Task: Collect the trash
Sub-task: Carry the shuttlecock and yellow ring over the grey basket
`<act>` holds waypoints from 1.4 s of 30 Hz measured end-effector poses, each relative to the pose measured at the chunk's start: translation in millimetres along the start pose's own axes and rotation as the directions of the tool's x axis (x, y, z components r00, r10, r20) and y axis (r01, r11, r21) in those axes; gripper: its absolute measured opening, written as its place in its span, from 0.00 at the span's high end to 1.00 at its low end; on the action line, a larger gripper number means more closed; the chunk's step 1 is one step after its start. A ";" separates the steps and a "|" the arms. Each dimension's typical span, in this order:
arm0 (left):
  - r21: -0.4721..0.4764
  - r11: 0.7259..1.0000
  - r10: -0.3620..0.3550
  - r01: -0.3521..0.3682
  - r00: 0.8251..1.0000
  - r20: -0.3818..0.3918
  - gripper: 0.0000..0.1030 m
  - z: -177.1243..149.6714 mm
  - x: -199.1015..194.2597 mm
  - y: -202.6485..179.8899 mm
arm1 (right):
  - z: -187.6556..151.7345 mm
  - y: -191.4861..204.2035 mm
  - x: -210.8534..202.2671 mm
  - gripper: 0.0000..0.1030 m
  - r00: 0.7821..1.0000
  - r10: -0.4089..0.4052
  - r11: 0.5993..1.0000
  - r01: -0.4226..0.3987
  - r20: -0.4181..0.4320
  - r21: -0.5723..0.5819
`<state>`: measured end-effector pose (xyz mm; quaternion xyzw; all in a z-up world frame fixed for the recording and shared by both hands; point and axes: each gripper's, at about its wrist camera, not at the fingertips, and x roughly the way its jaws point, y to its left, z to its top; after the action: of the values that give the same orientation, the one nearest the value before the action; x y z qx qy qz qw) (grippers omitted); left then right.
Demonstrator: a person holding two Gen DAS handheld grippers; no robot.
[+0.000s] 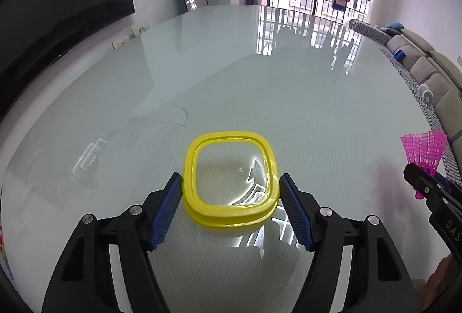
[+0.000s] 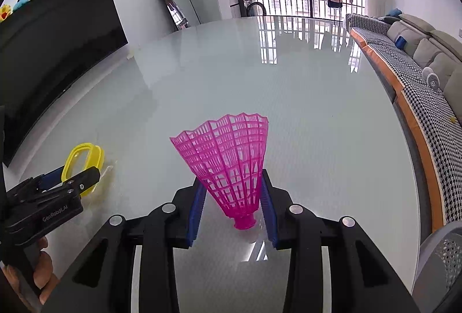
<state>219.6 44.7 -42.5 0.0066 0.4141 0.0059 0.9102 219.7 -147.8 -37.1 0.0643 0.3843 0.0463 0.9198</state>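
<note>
A yellow-rimmed clear lid (image 1: 231, 139) sits between the blue pads of my left gripper (image 1: 230, 178), which press on its two sides. In the right wrist view the lid (image 2: 83, 149) hangs tilted just above the glass table (image 2: 288, 87), in the left gripper (image 2: 78, 180) at the far left. My right gripper (image 2: 232, 180) is shut on a pink plastic shuttlecock (image 2: 225, 151), skirt up and cork end down between the pads. The shuttlecock (image 1: 424, 148) also shows at the right edge of the left wrist view.
The glossy table (image 1: 260, 81) reflects the barred window. A dark TV screen (image 2: 57, 53) stands along the left side and a sofa with a checked cover (image 2: 418, 76) along the right. A mesh chair (image 2: 444, 255) is at the near right corner.
</note>
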 end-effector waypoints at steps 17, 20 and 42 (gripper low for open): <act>0.060 0.993 -0.102 0.100 0.994 0.030 0.35 -46.0 -52.0 -20.6 | -28.1 -3.7 -44.0 0.65 0.999 -0.030 0.999 0.028 0.035 0.041; 0.061 0.990 -0.128 0.126 0.991 0.035 0.35 -57.0 -64.4 -25.8 | -35.4 -5.1 -55.2 0.65 0.999 -0.027 0.999 0.025 0.041 0.045; 0.254 0.914 -0.341 0.317 0.938 0.057 0.35 -96.6 -139.4 -152.1 | -125.0 -114.8 -180.0 0.65 0.986 -0.137 0.976 0.119 0.090 0.182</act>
<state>56.0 -109.0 -3.4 0.0473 0.3606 -0.1980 0.9102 8.7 -275.0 -15.7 0.1230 0.3425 -0.0505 0.9300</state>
